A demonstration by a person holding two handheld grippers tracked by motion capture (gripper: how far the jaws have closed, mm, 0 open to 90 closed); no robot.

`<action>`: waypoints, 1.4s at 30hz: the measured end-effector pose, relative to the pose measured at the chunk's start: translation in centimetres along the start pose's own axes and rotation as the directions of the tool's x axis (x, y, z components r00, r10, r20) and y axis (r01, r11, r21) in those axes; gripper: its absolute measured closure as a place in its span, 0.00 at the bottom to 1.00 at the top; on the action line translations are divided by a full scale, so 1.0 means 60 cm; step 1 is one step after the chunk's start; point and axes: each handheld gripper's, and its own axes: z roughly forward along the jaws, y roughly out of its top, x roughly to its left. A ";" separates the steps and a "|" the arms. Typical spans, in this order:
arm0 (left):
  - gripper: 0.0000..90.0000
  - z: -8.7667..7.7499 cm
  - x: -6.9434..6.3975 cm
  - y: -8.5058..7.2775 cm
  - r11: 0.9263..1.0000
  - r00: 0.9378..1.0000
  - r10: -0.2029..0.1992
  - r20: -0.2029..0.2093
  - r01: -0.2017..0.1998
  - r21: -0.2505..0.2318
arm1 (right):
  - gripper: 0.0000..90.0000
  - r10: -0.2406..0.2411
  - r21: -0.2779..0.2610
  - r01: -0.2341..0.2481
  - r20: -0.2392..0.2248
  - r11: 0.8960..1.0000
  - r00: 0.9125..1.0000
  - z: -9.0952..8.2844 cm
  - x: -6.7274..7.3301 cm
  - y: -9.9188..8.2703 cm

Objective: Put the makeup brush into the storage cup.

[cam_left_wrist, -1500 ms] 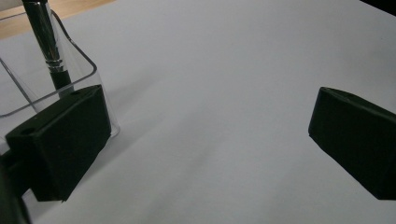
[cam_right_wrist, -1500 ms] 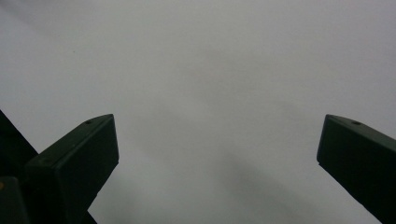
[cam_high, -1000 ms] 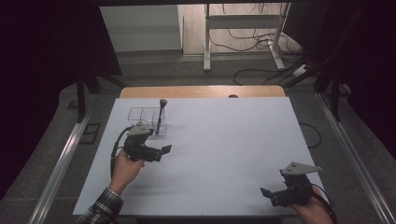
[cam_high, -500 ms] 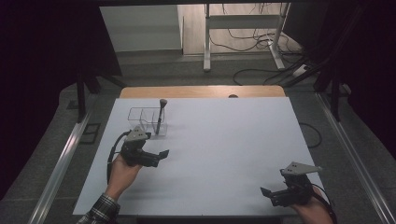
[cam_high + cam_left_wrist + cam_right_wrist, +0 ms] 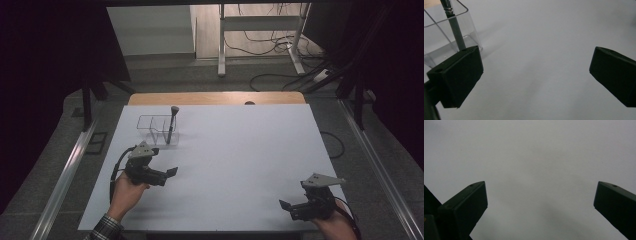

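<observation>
L gripper (image 5: 167, 175) pulled back from clear holder (image 5: 157, 131) w/ pen (image 5: 171, 125), jaws spread, R gripper (image 5: 290, 207) spread, near edge

clear holder (image 5: 156, 129) | grey pen (image 5: 171, 125) | white table (image 5: 240, 160) | black fingers (image 5: 456, 77) | plaid sleeve (image 5: 106, 231)

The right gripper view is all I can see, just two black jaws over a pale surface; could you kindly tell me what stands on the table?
Observer: A clear box stands at the table's far left, with a grey brush upright in its right compartment.
Operator: Thank you. Where are the left tongs?
Observer: The left tongs sit on the near side of that box, apart from it, jaws wide open and empty.
Operator: And where do my own tongs lie on the table?
Observer: The right tongs are at the near right corner, open, pointing left.
</observation>
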 end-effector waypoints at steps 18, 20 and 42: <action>0.00 -0.034 -0.009 -0.042 1.000 1.000 -0.024 -0.016 0.024 0.002 | 0.00 0.010 -0.022 -0.010 -0.003 1.000 1.000 -0.002 0.001 0.001; 0.00 -0.037 -0.009 -0.046 1.000 0.999 -0.025 -0.020 0.025 -0.001 | 0.00 0.014 -0.025 -0.014 -0.005 1.000 1.000 -0.002 0.001 0.001; 0.00 -0.074 -0.020 -0.082 0.999 0.998 -0.012 -0.057 0.014 0.033 | 0.00 0.008 -0.026 -0.008 0.002 1.000 1.000 -0.002 0.001 0.000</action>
